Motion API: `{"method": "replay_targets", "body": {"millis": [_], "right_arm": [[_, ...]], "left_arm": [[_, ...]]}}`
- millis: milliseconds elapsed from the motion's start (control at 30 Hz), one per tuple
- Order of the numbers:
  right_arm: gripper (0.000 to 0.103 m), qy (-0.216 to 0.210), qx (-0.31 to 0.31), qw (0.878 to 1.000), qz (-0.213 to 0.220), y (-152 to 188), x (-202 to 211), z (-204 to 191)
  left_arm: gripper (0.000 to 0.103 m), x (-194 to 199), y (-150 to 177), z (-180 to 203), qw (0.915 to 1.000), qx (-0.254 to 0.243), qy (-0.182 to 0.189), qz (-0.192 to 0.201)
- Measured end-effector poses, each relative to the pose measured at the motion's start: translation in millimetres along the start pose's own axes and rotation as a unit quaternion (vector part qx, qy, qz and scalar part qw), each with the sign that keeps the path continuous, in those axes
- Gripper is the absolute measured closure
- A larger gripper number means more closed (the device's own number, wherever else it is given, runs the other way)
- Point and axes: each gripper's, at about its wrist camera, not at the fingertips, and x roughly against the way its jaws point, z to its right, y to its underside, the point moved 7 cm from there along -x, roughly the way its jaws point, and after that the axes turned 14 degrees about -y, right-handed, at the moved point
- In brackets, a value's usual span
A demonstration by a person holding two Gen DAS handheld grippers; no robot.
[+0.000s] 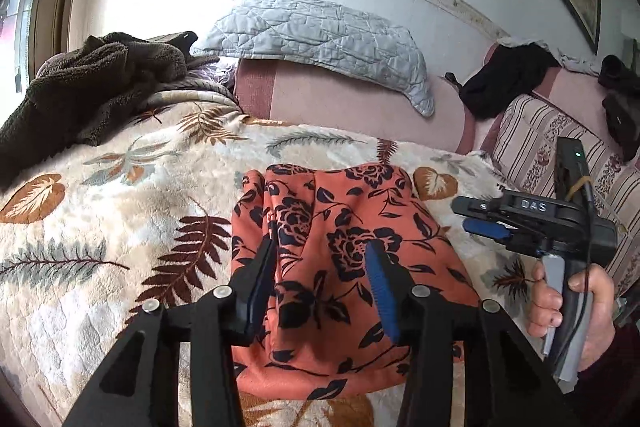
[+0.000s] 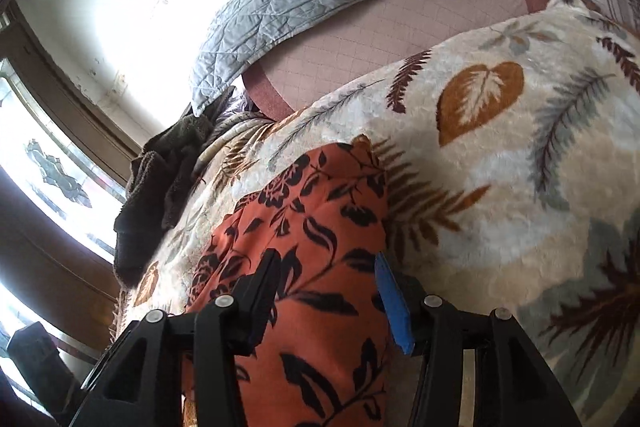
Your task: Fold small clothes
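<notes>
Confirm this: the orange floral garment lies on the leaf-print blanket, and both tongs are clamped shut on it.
Not quite. The orange floral garment does lie on the leaf-print blanket, but both tongs are open: the left tongs in the left wrist view, the right tongs in the right wrist view.

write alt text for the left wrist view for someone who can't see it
An orange garment with black flowers lies folded on a leaf-print blanket, with the open left tool poised just over it. At right, a hand holds the right tool beside the garment; a brown fleece and a grey quilt lie behind.
</notes>
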Motion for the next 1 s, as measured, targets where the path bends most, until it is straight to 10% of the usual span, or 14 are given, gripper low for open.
{"method": "replay_targets", "body": {"millis": [67,200,267,567,767,1000], "right_arm": [[0.067,0.002,0.008,1.000,-0.020,-18.1,-21.3,1.0],[0.069,0.013,-0.029,0.996,-0.078,-39.0,-78.9,20.9],[0.068,0.035,-0.073,0.988,-0.129,-28.2,-114.6,47.2],[0.066,-0.018,-0.006,0.995,-0.095,-46.2,-100.7,-19.1],[0.066,0.013,0.002,0.973,-0.232,-4.9,-187.7,-31.7],[0.066,-0.024,0.010,0.983,-0.182,-18.5,-150.3,-37.0]], "left_arm": [[0.055,-14.7,4.8,7.7,0.9995,-0.018,-0.009,-0.024],[0.053,-60.0,40.4,3.7,0.9871,-0.069,-0.082,-0.119],[0.052,-70.2,50.8,-0.9,0.9860,-0.045,-0.057,-0.151],[0.051,-64.6,52.6,-1.4,0.9869,-0.036,-0.061,-0.145],[0.051,-62.5,54.2,-0.3,0.9875,-0.042,-0.063,-0.138],[0.050,-57.4,53.0,0.9,0.9875,-0.050,-0.065,-0.134]]}}
